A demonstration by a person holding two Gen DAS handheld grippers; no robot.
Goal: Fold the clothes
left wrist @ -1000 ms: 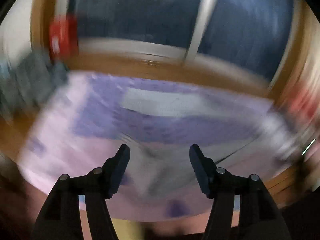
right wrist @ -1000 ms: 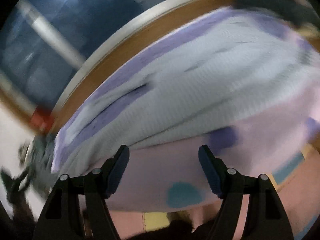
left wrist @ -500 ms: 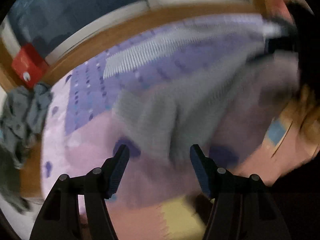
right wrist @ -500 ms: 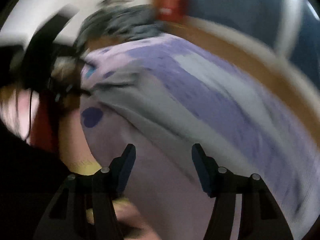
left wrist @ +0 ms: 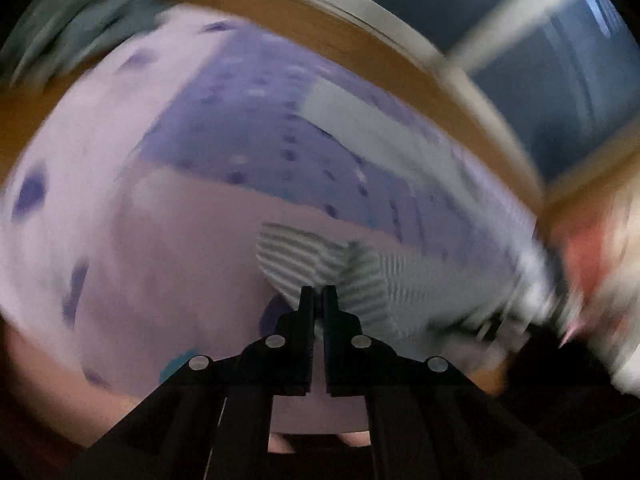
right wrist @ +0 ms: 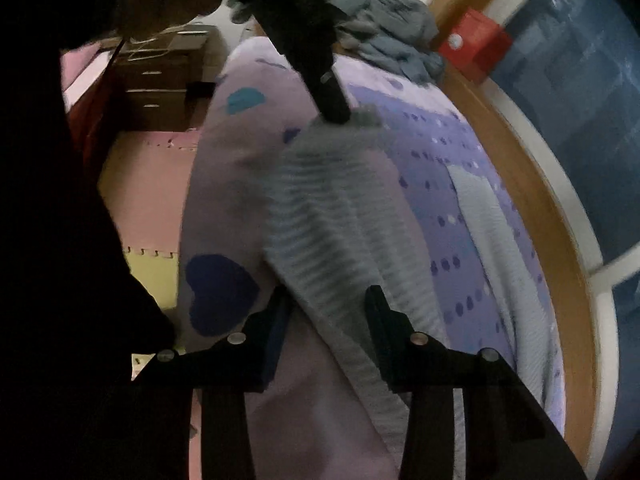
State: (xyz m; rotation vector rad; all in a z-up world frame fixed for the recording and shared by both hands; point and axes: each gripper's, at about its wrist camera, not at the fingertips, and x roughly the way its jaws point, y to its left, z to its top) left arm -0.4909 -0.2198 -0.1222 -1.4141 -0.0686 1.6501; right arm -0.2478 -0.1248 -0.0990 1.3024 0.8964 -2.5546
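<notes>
A grey-and-white striped garment (left wrist: 304, 256) lies on a bed with a lilac and purple dotted cover (left wrist: 140, 240). My left gripper (left wrist: 318, 290) is shut on a bunched edge of it. In the right wrist view the same striped garment (right wrist: 320, 208) runs from the left gripper (right wrist: 334, 114) down to my right gripper (right wrist: 328, 294). The right jaws are closing with a strip of the cloth lying between them, and the pads still stand apart from it. The bed cover (right wrist: 320, 400) shows below the fingers.
A pale blue ribbed cloth (right wrist: 480, 208) lies further along the bed by the wooden ledge (right wrist: 532, 184) under a window. A heap of grey-blue clothes (right wrist: 392, 40) and a red box (right wrist: 476, 48) sit at the far end. Dark wooden drawers (right wrist: 164, 84) and foam floor mats (right wrist: 148, 188) flank the bed.
The left jaws went from wide apart to shut on the striped cloth. The right gripper swung round along the bed, and its fingers have drawn closer together around the garment's edge.
</notes>
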